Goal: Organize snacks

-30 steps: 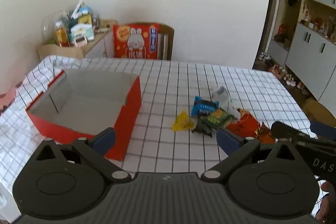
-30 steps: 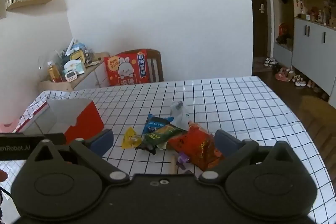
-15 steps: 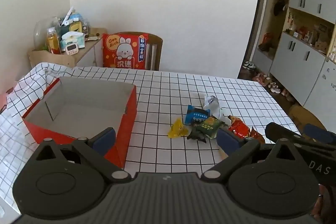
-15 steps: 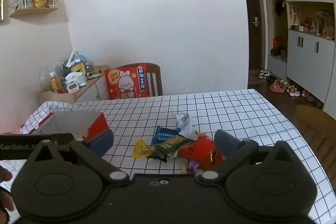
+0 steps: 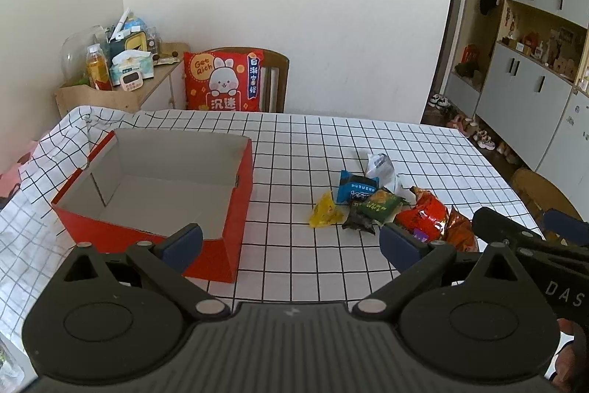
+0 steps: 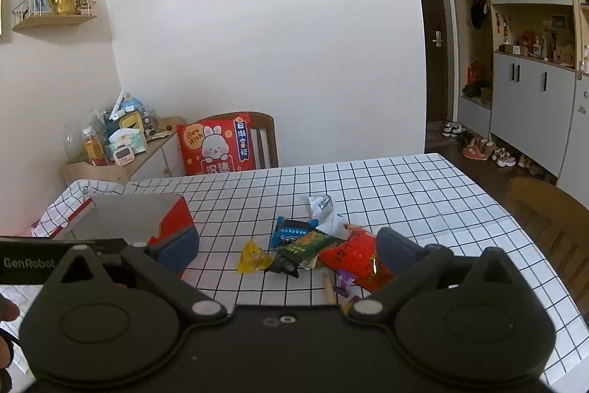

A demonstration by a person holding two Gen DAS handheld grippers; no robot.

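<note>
Snacks (image 5: 371,201) lie heaped on the checked table (image 5: 423,150), right of the empty red box (image 5: 235,209), while both grippers (image 5: 291,238) (image 6: 287,245) hover with jaws spread; overlapping slippery wrappers could drag neighbours along.

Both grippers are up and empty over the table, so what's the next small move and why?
Probably lower the right gripper onto the large red snack bag, the packet nearest it. Both sets of jaws are open and hold nothing, the snacks lie loose on the checked tablecloth, and the open red cardboard box looks empty. The left gripper is nearer that box.
</note>
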